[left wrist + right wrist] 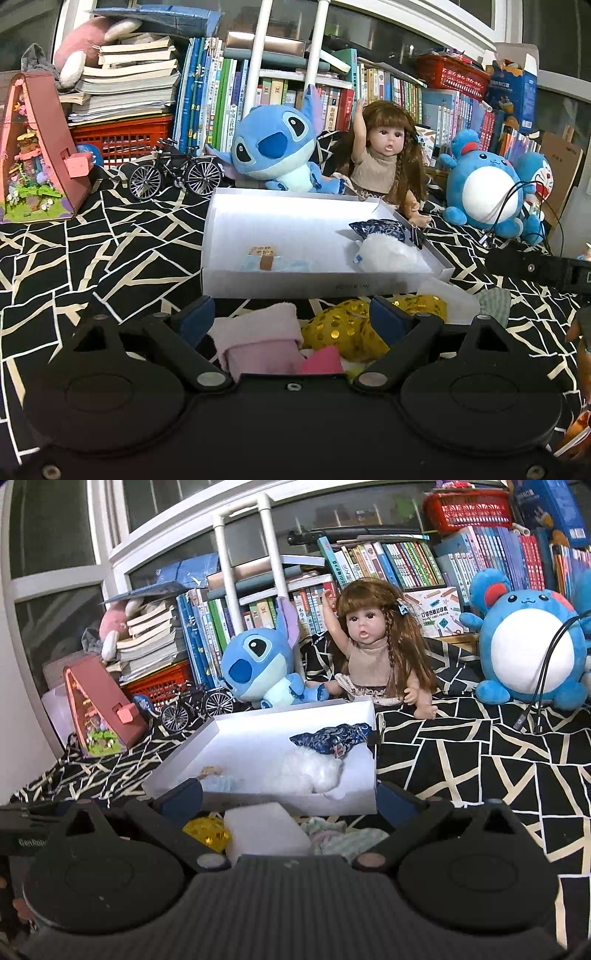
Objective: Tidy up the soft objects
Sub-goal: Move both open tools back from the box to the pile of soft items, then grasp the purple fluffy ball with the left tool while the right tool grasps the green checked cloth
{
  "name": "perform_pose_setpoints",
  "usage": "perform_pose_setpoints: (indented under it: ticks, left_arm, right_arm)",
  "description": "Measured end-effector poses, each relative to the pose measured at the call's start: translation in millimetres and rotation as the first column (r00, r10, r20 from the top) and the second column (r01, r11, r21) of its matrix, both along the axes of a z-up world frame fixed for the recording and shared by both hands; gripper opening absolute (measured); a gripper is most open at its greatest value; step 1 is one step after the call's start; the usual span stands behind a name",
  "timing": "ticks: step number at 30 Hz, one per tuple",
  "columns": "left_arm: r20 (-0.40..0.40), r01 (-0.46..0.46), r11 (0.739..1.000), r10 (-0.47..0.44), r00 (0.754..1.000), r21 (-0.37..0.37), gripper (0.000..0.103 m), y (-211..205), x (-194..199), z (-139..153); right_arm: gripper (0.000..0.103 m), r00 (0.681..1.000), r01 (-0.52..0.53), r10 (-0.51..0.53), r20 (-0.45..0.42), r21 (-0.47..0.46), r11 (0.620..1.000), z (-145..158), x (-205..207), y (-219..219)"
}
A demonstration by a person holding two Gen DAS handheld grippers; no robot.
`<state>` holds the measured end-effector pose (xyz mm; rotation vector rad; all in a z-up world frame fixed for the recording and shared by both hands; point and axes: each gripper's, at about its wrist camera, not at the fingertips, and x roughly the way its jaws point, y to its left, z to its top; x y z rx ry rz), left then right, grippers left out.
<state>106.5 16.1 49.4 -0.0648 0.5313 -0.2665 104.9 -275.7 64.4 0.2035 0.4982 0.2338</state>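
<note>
So, left gripper (291, 314) is spread wide with nothing clamped, hovering over the loose pile: the pink sock (258, 339) sits right between its fingers, and the gold sequin piece (347, 325) lies just inside the right-hand finger. The sock's long axis runs roughly fore-aft along the fingers, so closing across it looks workable. Right gripper (290, 797) is likewise wide open and empty; the white foam block (264, 829) sits between its fingers nearer the left one, the striped cloth (343, 838) toward its right one, and a bit of the gold piece shows at its left. Straight ahead of both tools, just past the fingertips, is the white box (229, 229), long side across the view. It already holds a blue patterned pouch (384, 229) and a white fluffy item (388, 253) at its right end, plus a small pale-blue item (266, 263) by the near wall. Judgement: left tool is nearer the sock, right tool nearer the foam; either way the carry is a short forward lift over the near wall. The Stitch plush (273, 147) and doll (384, 155) sit behind the box, well clear.
</note>
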Motion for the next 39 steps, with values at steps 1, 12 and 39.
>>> perform_pose_setpoints:
  ticks: [1,12,39]
  left_arm:
    - [0.005,-0.001,1.000,0.001,1.000,0.001,0.090,1.3,-2.9,-0.2]
    - [0.027,-0.032,0.999,0.032,0.999,0.022,0.091,18.7,-30.4,-10.5]
    - [0.019,-0.072,0.993,0.071,0.997,0.092,0.091,35.6,-79.1,-38.4]
  right_arm:
    - [0.103,1.000,-0.001,0.001,0.003,-0.008,1.000,-1.0,-2.2,1.0]
    - [0.103,1.000,0.002,-0.002,0.003,-0.063,0.998,-11.7,-22.0,3.2]
    - [0.103,1.000,0.009,-0.010,-0.002,-0.246,0.969,-43.6,-40.3,18.7]
